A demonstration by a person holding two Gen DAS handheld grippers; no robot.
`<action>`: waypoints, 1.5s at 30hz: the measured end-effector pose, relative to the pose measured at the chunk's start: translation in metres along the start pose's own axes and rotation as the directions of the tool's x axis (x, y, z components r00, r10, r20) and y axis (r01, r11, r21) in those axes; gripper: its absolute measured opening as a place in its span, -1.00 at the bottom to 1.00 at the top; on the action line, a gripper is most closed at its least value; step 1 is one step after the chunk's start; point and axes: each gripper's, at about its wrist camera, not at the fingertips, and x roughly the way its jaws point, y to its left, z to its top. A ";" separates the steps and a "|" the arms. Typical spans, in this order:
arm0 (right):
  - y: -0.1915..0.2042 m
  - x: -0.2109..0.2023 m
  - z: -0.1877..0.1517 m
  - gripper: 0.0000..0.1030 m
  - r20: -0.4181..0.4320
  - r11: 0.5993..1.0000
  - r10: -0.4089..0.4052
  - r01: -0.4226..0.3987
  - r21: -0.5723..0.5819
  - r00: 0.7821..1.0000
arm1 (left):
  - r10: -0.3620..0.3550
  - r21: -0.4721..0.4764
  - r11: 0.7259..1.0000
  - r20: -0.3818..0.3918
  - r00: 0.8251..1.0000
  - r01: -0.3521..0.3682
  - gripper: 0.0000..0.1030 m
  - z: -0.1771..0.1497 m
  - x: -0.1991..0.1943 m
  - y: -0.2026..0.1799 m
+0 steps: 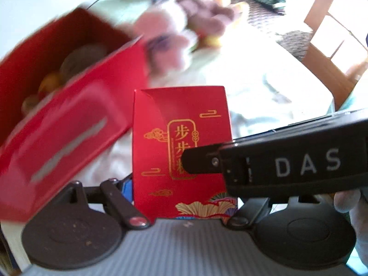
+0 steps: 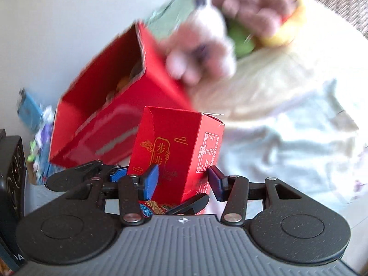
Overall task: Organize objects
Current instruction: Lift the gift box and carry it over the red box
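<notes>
Looking through the left wrist view first: the background is a smear, so the pile of plush toys [image 1: 184, 23] up top is mostly pinkish-brown blobs, and the big red box [image 1: 57, 92] on the left is blurred too, with round stuff inside I can't make out. The small red carton [image 1: 181, 151] sits sharp in the middle, held by the left claw [image 1: 181, 197]; only a bit of one blue pad [image 1: 127, 189] shows at its left edge, the other side is hidden behind the right claw's [image 1: 202, 161] black body.

Right wrist view: same carton [image 2: 177, 156], upright just in front of the big box [image 2: 110, 119]. The right claw [image 2: 182, 181] is clamped on it, blue pads [image 2: 150, 181] pressing both sides. Toys [image 2: 241, 23] and the pale cloth [image 2: 287, 138] are motion-blurred.
</notes>
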 end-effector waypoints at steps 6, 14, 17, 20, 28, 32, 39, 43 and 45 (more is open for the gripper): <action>0.015 -0.039 0.007 0.00 0.176 0.999 -0.031 0.037 -0.028 0.984 | -0.029 0.089 0.996 0.119 0.992 0.018 0.59 0.033 -0.022 -0.023; 0.066 -0.054 0.042 -0.02 0.333 0.979 0.064 0.005 -0.205 0.941 | 0.006 0.022 1.000 0.302 0.953 -0.013 0.59 0.067 -0.065 -0.004; 0.086 -0.045 0.058 -0.04 0.332 0.961 0.131 -0.036 -0.275 0.934 | 0.059 -0.030 0.998 0.344 0.937 -0.052 0.59 0.069 -0.080 0.016; 0.107 -0.030 0.070 -0.06 0.305 0.939 0.193 -0.086 -0.333 0.932 | 0.122 -0.094 0.991 0.368 0.922 -0.094 0.59 0.063 -0.095 0.040; 0.165 0.031 0.090 -0.08 0.157 0.863 0.285 -0.181 -0.472 0.946 | 0.254 -0.270 0.948 0.315 0.914 -0.171 0.60 0.049 -0.094 0.111; 0.181 0.057 0.094 -0.08 0.069 0.838 0.309 -0.237 -0.491 0.948 | 0.310 -0.341 0.915 0.257 0.915 -0.214 0.60 0.040 -0.086 0.138; 0.194 0.084 0.102 -0.08 -0.038 0.796 0.342 -0.311 -0.519 0.939 | 0.359 -0.440 0.863 0.185 0.915 -0.249 0.61 0.030 -0.076 0.170; 0.200 0.089 0.107 -0.08 -0.062 0.777 0.359 -0.335 -0.532 0.931 | 0.387 -0.462 0.844 0.170 0.906 -0.274 0.62 0.034 -0.075 0.177; 0.200 0.092 0.110 -0.08 -0.069 0.771 0.366 -0.344 -0.536 0.928 | 0.401 -0.475 0.833 0.164 0.901 -0.284 0.62 0.036 -0.074 0.179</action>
